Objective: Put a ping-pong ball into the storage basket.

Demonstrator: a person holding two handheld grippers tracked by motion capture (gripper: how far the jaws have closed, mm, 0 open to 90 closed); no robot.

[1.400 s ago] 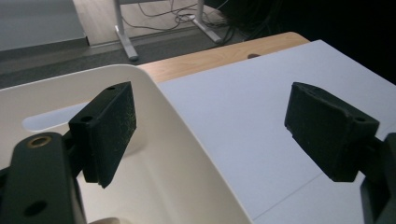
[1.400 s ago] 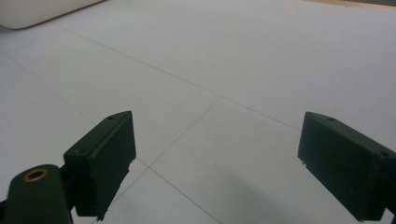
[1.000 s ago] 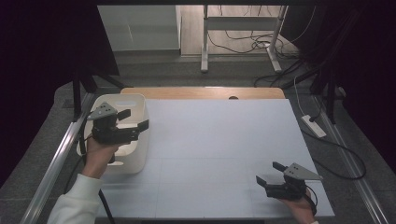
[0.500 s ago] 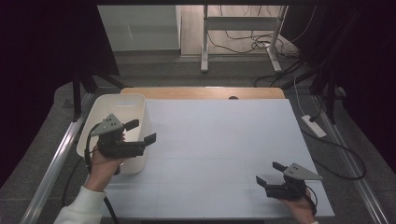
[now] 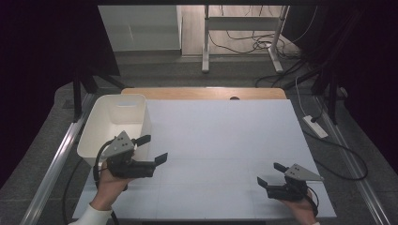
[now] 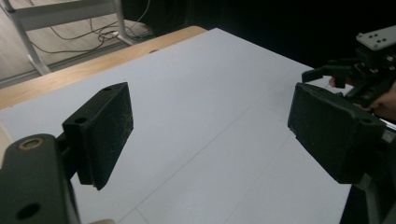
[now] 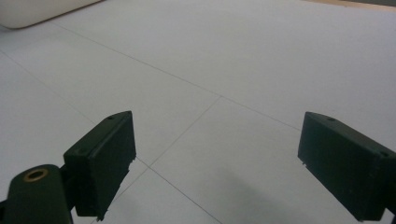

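Observation:
My left gripper [image 5: 152, 149] is held in a hand just in front of the white bin [image 5: 101, 108], over the left part of the white table [image 5: 220, 131]. Its jaws stand wide open and nothing is between them; they point right across the table. In the left gripper view the open left gripper [image 6: 210, 126] looks over bare tabletop toward the right gripper [image 6: 369, 70] far off. My right gripper [image 5: 271, 174] rests low near the front right of the table, open, pointing left. In the right gripper view the right gripper [image 7: 215, 158] has nothing between its pads.
The bin looks empty from above; its corner [image 7: 37, 11] is at the far left in the right gripper view. A wooden strip [image 5: 202, 93] runs along the table's far edge. Cables and a power strip [image 5: 315, 126] lie on the floor at the right.
The left gripper has moved from above the bin toward the person and slightly right, sinking a little in front of the bin. The right gripper has stayed still.

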